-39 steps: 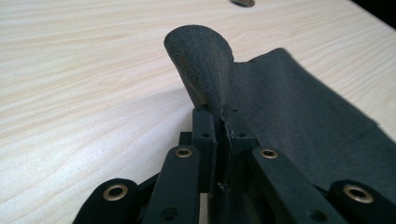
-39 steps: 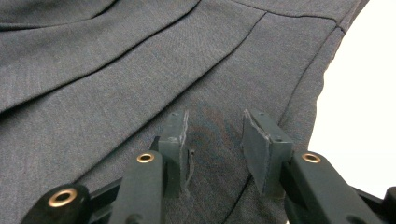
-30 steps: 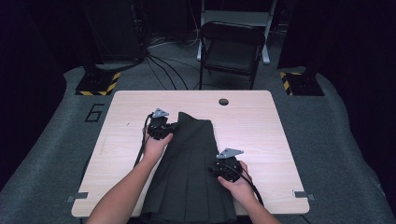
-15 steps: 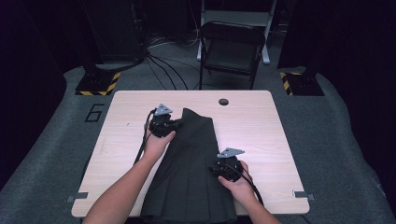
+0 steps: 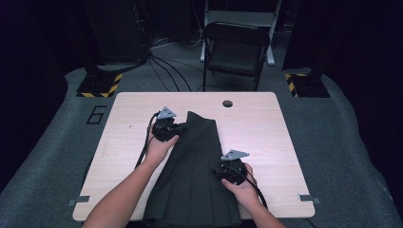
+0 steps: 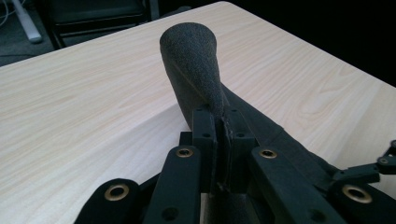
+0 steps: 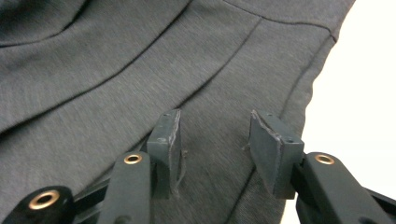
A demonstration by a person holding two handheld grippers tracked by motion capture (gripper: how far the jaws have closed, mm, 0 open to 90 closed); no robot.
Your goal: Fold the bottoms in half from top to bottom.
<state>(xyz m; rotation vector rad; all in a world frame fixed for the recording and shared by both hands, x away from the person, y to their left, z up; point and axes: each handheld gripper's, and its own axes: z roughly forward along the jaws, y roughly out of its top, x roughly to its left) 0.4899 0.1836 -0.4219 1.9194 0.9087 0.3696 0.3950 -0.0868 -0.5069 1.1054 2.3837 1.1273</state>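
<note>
A dark grey pleated skirt (image 5: 195,166) lies lengthwise on the light wooden table (image 5: 266,128), its hem at the near edge. My left gripper (image 5: 183,126) is at the skirt's far left corner. In the left gripper view my left gripper (image 6: 223,126) is shut on a raised fold of the skirt (image 6: 191,56). My right gripper (image 5: 219,172) rests at the skirt's right edge. Its jaws have just been opening; in the right gripper view my right gripper (image 7: 215,135) stands open, with the skirt (image 7: 116,70) lying flat beneath, unpinched.
A round cable hole (image 5: 227,103) sits near the table's far edge. Beyond the table stand a dark folding chair (image 5: 235,47), floor cables (image 5: 166,71) and yellow-black striped bases (image 5: 100,85). Bare wood (image 7: 364,93) lies to the skirt's right.
My left gripper has shifted slightly toward the far side with the skirt's corner in it, lifting the fold. My right hand has stayed in place.
</note>
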